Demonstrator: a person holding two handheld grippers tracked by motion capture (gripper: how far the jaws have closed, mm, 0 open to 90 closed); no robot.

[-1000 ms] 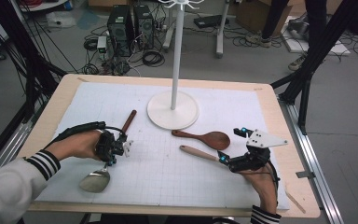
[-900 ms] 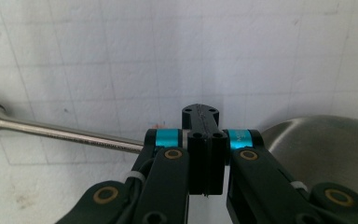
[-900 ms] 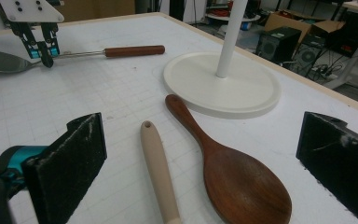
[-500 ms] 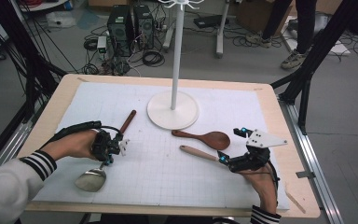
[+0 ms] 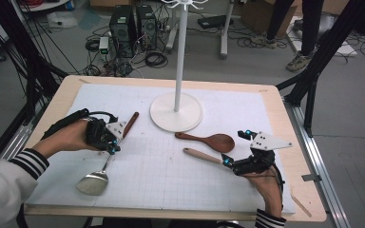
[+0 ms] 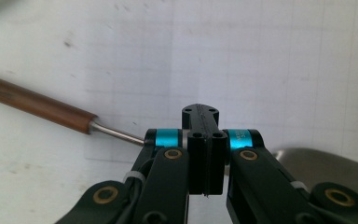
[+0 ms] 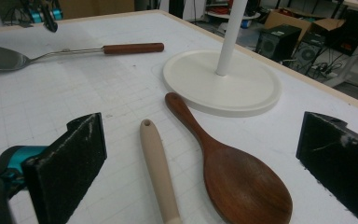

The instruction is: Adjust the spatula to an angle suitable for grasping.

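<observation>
pale wooden table topped with a white gridded mat. white stand with round base and upright pole sits toward the far middle. metal spatula with brown wooden handle lies at the left, blade toward the person, apparently lifted slightly. left gripper clenched on its thin metal shank, jaws meeting in the left gripper view. dark brown wooden spoon lies right of centre; light wooden handle just beside it. right gripper released, jaws wide either side of both.
</observation>
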